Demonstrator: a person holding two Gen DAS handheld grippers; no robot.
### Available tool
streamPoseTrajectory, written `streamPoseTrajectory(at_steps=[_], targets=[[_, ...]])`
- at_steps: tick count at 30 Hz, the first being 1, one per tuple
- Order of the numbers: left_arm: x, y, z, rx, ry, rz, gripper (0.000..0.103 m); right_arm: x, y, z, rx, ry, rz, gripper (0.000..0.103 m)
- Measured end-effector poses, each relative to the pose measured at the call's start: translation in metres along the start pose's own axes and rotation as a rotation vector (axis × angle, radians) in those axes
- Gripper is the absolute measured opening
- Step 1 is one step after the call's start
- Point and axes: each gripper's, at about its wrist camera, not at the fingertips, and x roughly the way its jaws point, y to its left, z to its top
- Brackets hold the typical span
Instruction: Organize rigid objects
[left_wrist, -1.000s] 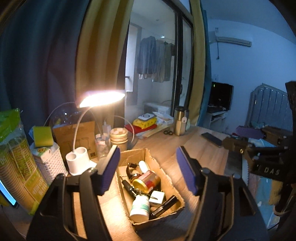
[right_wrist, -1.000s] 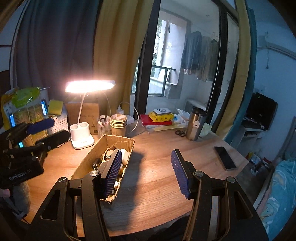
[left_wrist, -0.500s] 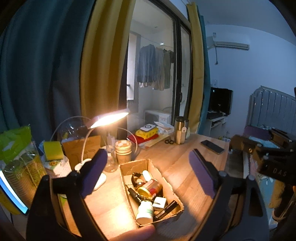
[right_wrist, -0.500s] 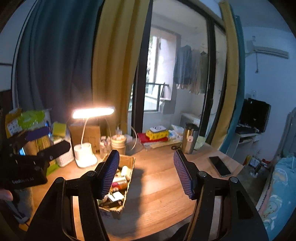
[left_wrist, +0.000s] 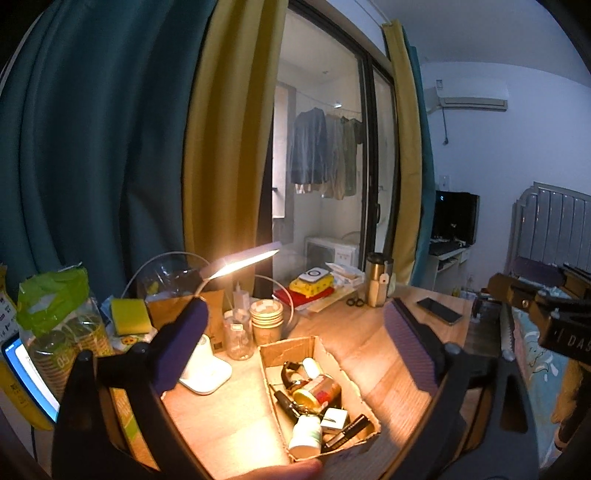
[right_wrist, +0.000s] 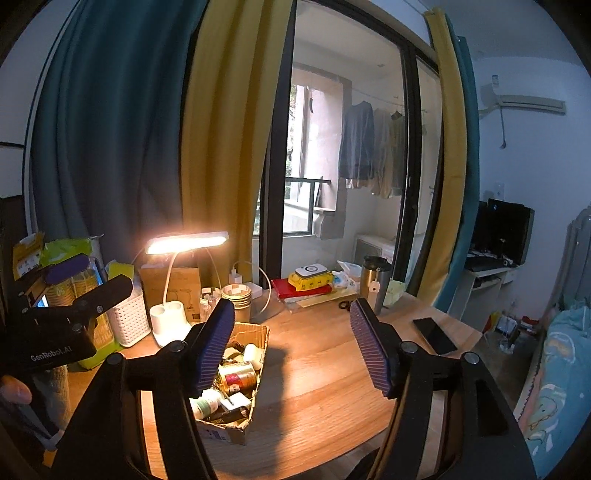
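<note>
Roughly from left to right across a wooden desk (right_wrist: 332, 373): one white lattice basket (right_wrist: 129, 321), one lit white desk lamp (right_wrist: 186, 242), one stack of paper cups (right_wrist: 236, 297), then one open cardboard box (left_wrist: 364, 402) just in front of the lamp's base. Inside the box lie two round jars, one white-lidded bottle (left_wrist: 304, 435), one small white carton (left_wrist: 334, 421), one black pen-like stick (left_wrist: 349, 428) and what may be a dark strap; the things overlap, so an exact count is uncertain. Farther right stand one steel tumbler (right_wrist: 373, 278) and one dark phone (right_wrist: 434, 334), well apart from the box.

Both tongs are released and grasp nothing. The left gripper (left_wrist: 295, 354) hangs above the box, its jaws spread wide; a fingertip blurs the bottom edge of that view. The right gripper (right_wrist: 291, 347) hovers over bare desk just right of the box, jaws also apart, and its left pad (right_wrist: 216, 345) hides the box's near wall.
</note>
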Motion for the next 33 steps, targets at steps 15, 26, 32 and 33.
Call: streamPoseTrajectory(at_steps=[15,26,32,33], targets=[[0.003,-0.003,-0.002,0.009,0.019,-0.023,0.097,0.01,-0.002,-0.006,0.024,0.025,0.001,0.069],[0.004,-0.004,-0.002,0.01,0.021,-0.027,0.097,0.012,-0.003,-0.008,0.034,0.032,0.001,0.069],[0.004,-0.005,-0.002,0.012,0.031,-0.044,0.097,0.012,-0.003,-0.008,0.033,0.034,0.0,0.069],[0.004,-0.006,-0.003,0.012,0.035,-0.047,0.097,0.012,-0.003,-0.008,0.035,0.034,-0.002,0.069]])
